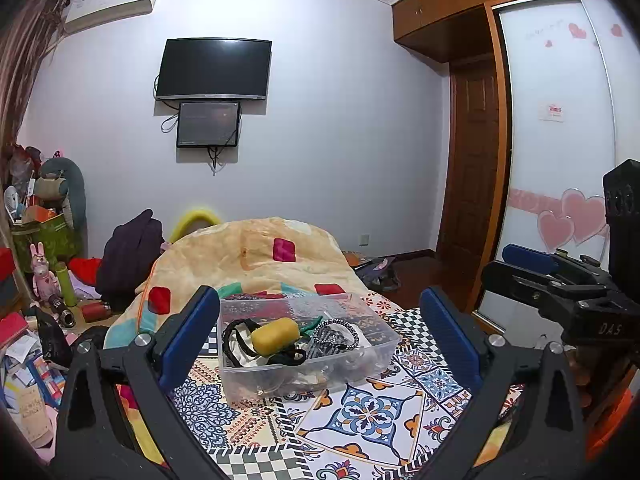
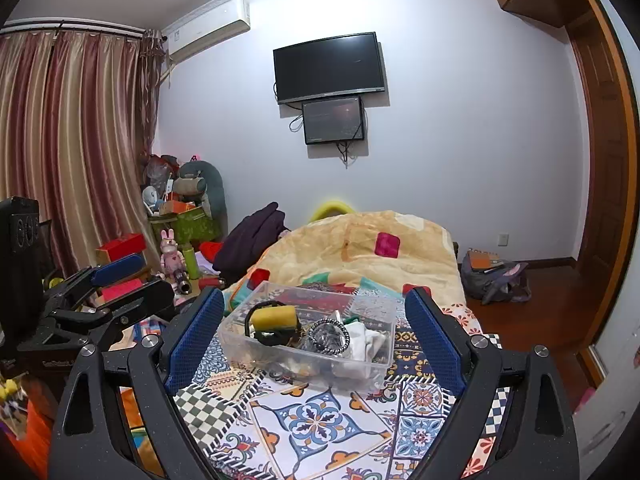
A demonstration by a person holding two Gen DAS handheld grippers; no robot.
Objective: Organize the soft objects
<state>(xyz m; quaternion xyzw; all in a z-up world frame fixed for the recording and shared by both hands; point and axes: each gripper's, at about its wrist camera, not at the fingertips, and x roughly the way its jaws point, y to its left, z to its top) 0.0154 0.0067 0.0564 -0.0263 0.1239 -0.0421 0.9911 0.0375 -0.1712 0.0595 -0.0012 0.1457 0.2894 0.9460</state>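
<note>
A clear plastic box (image 1: 384, 354) (image 2: 372, 372) stands on the patterned bedspread (image 1: 360, 416) (image 2: 320, 428). Inside lie a yellow sponge (image 1: 275, 335) (image 2: 276, 316), black bands (image 1: 232, 344) (image 2: 272, 338), a beaded hair tie (image 1: 338, 334) (image 2: 328, 334) and white cloth (image 2: 366, 340). My left gripper (image 1: 320, 320) is open and empty, held above the bed in front of the box. My right gripper (image 2: 316, 312) is open and empty, also before the box. Each gripper shows at the edge of the other's view (image 1: 532, 264) (image 2: 116, 270).
A folded quilt (image 1: 256, 256) (image 2: 372, 252) lies behind the box. A cluttered low table with a bunny toy (image 1: 42, 272) (image 2: 171, 250), bottles and boxes stands left. A bag (image 2: 496, 276) sits on the wooden floor at right. A wardrobe (image 1: 560, 140) stands right.
</note>
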